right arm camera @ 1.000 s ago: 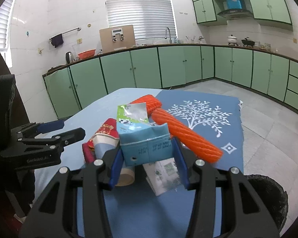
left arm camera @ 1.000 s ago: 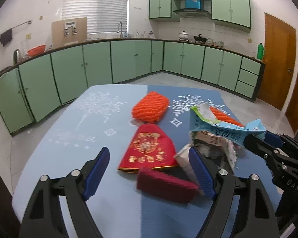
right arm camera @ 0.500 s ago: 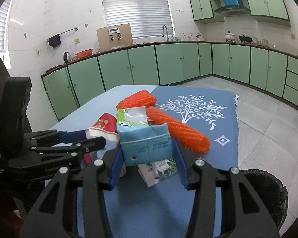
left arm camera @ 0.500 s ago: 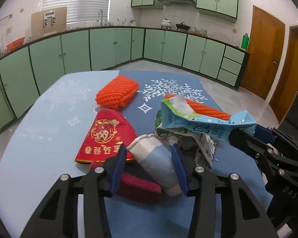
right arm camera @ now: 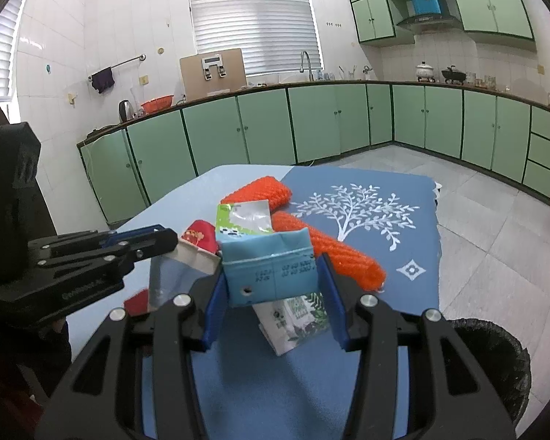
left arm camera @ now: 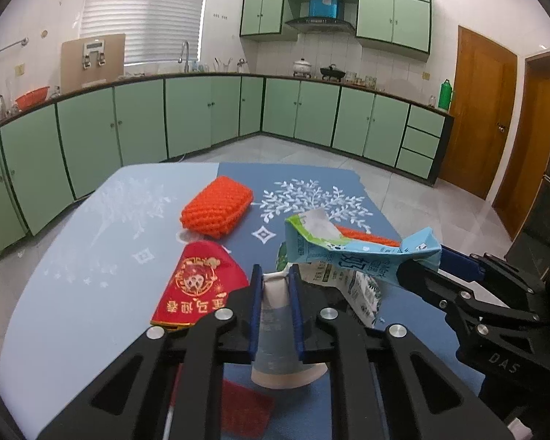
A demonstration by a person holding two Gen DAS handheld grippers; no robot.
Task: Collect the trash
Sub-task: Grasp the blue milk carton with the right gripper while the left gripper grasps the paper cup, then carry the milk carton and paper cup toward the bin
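The blue table (left arm camera: 73, 293) is carrying two orange mesh rolls (left arm camera: 216, 208), a red packet (left arm camera: 198, 288) and a wrapper (right arm camera: 293, 321). The bin (right arm camera: 495, 352) is sitting past its right edge. The right gripper (right arm camera: 273, 286) is clamping the milk carton (right arm camera: 267, 260); the left gripper (left arm camera: 277, 289) is squeezing the paper cup (left arm camera: 275, 330) flat beside it.

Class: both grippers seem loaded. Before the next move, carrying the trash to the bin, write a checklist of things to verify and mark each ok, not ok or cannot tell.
1. Left gripper shut on the paper cup: ok.
2. Right gripper shut on the milk carton: ok.
3. Paper cup squashed between the pads: ok, though slip risk cannot tell.
4. Bin in view, lined, beside the table: ok.
5. Crumpled wrapper clear of the carton: cannot tell.
6. Table cleared of trash: not ok; red packet and orange net remain.
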